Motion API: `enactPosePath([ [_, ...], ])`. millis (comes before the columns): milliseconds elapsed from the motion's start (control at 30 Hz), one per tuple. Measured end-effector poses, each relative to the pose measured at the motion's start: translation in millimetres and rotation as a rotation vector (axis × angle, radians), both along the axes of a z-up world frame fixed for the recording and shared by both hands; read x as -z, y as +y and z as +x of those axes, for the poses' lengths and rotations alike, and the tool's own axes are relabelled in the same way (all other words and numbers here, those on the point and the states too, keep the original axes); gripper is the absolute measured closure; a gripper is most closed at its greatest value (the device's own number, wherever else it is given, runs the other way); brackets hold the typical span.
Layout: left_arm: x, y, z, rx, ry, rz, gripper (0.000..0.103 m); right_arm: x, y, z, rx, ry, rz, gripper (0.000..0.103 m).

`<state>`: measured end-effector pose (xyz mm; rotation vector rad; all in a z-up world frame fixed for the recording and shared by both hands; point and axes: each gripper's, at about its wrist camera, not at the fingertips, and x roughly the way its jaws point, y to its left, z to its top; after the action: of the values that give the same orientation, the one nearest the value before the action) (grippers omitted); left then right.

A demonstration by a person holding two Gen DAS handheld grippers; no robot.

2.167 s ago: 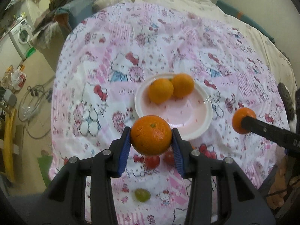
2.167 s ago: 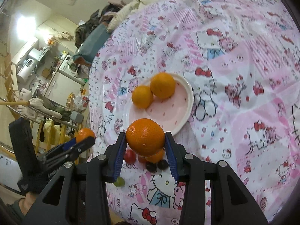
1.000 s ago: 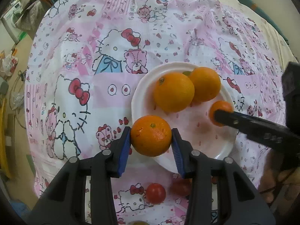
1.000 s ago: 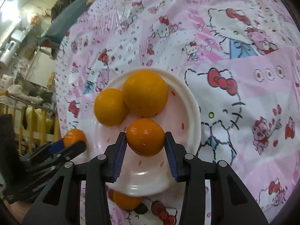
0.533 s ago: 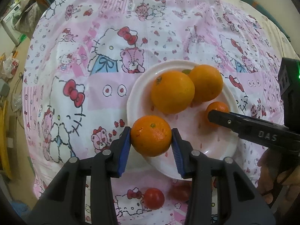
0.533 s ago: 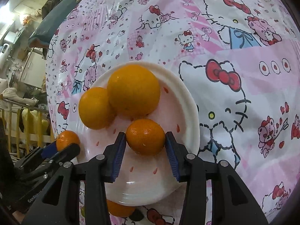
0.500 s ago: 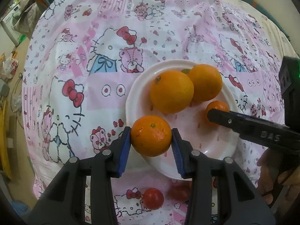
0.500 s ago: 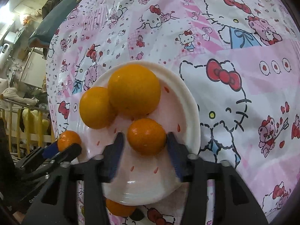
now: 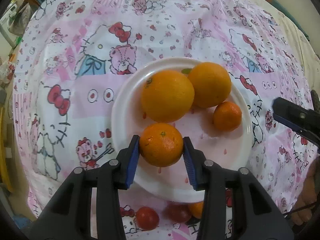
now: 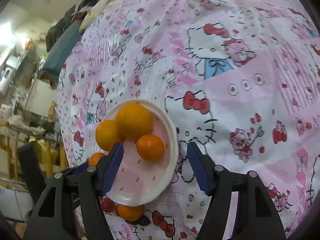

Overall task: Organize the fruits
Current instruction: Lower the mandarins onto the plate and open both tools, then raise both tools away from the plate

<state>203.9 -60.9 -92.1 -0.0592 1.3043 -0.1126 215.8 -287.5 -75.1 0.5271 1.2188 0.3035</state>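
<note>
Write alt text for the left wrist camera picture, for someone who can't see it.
The left gripper holds a mandarin between its blue pads over the near part of a white plate that carries two large oranges and a smaller mandarin. The plate sits on a pink cartoon-cat tablecloth, with cherry tomatoes beside its near rim and the right gripper at the right edge.
</note>
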Motion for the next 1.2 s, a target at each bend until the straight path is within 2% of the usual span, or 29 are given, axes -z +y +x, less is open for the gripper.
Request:
enactPosePath([
  [100,6.9,-1.9,4.1,-0.008,0.031,-0.019,0.065,0.2,-7.0,-1.9,0.017,0.003,0.008,0.034],
  [433,17.0,-6.7,5.6,0.003,0.056,0.006,0.063,-4.8,-8.9,-2.7,0.012,-0.010,0.012,0.034],
  [467,18.1,-8.4,7.3,0.004,0.063,0.000,0.056,-4.9,-8.7,-2.9,0.013,-0.010,0.013,0.034],
  [500,17.1,-8.3,7.3,0.003,0.063,-0.005,0.043,-5.2,-9.2,-3.5,0.013,-0.011,0.014,0.034],
  [567,12.2,-9.3,6.5,0.003,0.037,-0.012,0.029,-5.5,-9.0,-3.5,0.010,-0.011,0.016,0.034],
  [600,9.3,-10.0,6.1,0.006,0.027,-0.007,0.022,-6.1,-8.3,-3.6,0.009,-0.013,0.015,0.034],
  [633,7.2,-10.3,5.8,0.010,0.019,-0.004,0.020,-6.7,-7.2,-3.7,0.007,-0.015,0.012,0.034],
  [833,-3.4,-8.8,0.2,0.026,-0.011,0.002,0.019,-8.6,-2.4,-5.6,0.008,-0.020,0.028,0.034],
  [1200,-37.1,20.5,-14.8,-0.005,-0.144,-0.020,0.019,-24.0,11.3,-18.8,-0.015,-0.066,0.019,0.034],
])
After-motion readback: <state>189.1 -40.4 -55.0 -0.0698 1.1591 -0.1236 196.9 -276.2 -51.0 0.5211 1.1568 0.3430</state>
